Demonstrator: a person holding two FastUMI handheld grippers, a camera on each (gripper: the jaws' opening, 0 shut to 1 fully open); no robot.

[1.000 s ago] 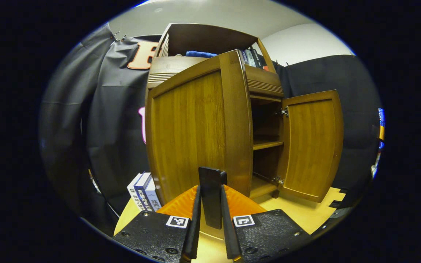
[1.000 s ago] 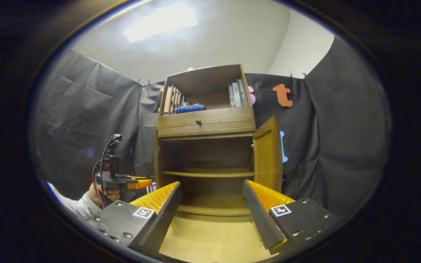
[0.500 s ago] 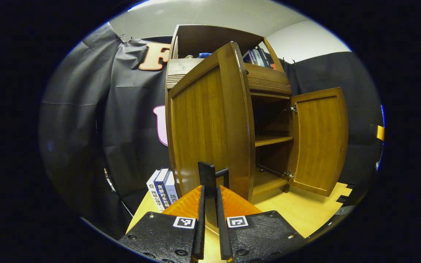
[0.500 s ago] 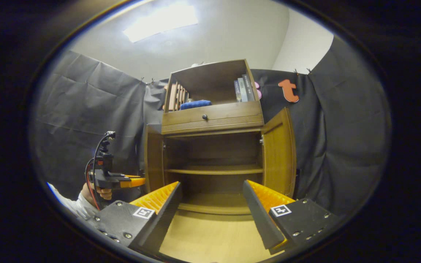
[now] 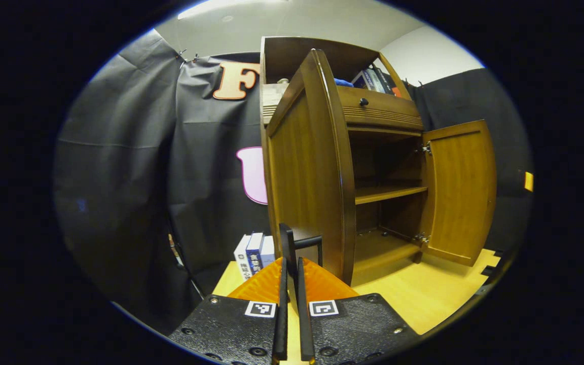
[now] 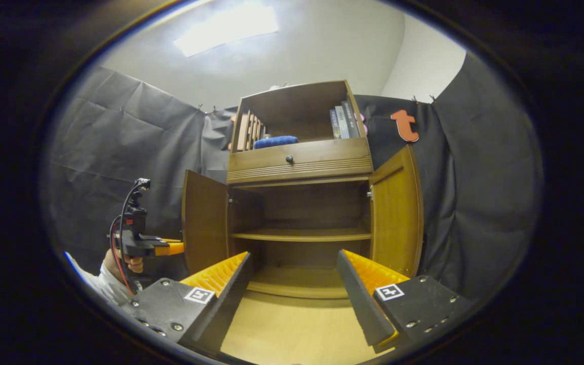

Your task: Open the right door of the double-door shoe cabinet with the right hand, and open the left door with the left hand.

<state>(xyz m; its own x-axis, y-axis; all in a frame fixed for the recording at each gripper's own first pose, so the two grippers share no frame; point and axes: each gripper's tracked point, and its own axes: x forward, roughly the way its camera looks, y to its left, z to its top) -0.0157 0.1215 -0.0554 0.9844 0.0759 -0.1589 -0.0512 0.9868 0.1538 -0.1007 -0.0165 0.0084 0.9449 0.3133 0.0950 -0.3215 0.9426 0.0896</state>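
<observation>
The wooden shoe cabinet (image 6: 299,162) stands on a table with both doors swung out. In the left gripper view, my left gripper (image 5: 292,266) is shut on the black bar handle (image 5: 288,242) of the left door (image 5: 312,172), which stands nearly edge-on to me. The right door (image 5: 462,190) hangs wide open, showing the inner shelf (image 5: 388,191). In the right gripper view, my right gripper (image 6: 293,258) is open and holds nothing. It faces the cabinet's open middle, apart from the right door (image 6: 396,213). The left door (image 6: 205,228) has the left gripper (image 6: 168,248) at its edge.
A hand (image 6: 119,261) holds the left gripper. Several books (image 5: 254,253) stand on the table left of the cabinet. Above the doors sit a drawer with a knob (image 6: 289,159), a blue cloth (image 6: 274,142) and upright books (image 6: 342,121). The light wooden tabletop (image 6: 292,329) runs in front.
The left door has swung farther open, drawn outward by my left gripper on its handle. My right gripper has stayed open and has hardly moved.
</observation>
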